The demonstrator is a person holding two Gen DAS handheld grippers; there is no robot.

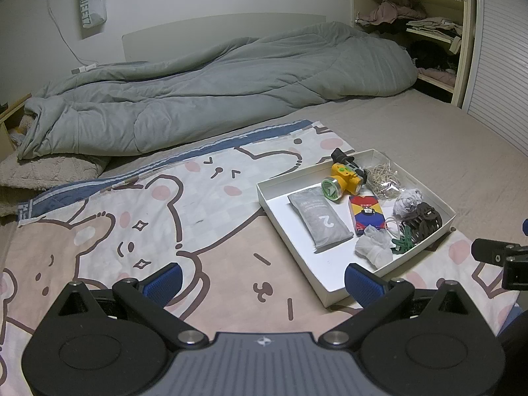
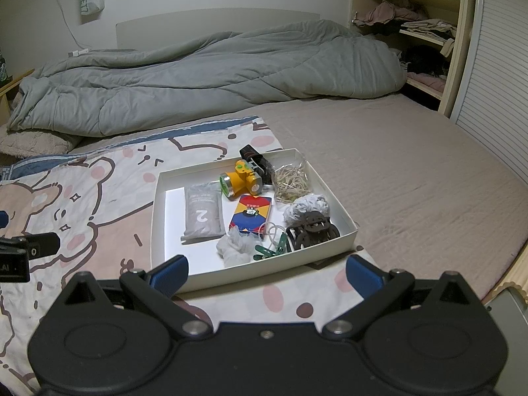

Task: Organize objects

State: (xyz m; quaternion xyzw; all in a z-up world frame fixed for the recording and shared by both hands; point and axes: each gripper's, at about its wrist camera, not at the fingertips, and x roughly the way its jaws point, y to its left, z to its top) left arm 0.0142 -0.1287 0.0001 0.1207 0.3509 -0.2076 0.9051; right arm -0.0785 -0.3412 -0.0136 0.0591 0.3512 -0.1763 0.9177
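Note:
A shallow white box (image 2: 158,204) (image 1: 274,204) lies on the cartoon-print sheet on the bed. Inside it are a grey pouch marked 2 (image 2: 202,216) (image 1: 318,219), a yellow headlamp (image 2: 242,181) (image 1: 343,183), a colourful card box (image 2: 250,214) (image 1: 366,213), a bag of rubber bands (image 2: 292,181) (image 1: 384,178), crumpled white paper (image 2: 307,209), a dark hair claw (image 2: 312,231) (image 1: 424,221), green clips (image 2: 272,247) and a white wad (image 2: 236,244). My right gripper (image 2: 266,275) is open just short of the box's near wall. My left gripper (image 1: 263,282) is open, left of the box's near corner.
A grey duvet (image 2: 204,76) lies bunched across the back of the bed. Shelves with folded clothes (image 2: 422,26) stand at the back right beside a slatted door (image 2: 495,82). Bare beige mattress cover (image 2: 412,171) stretches right of the box.

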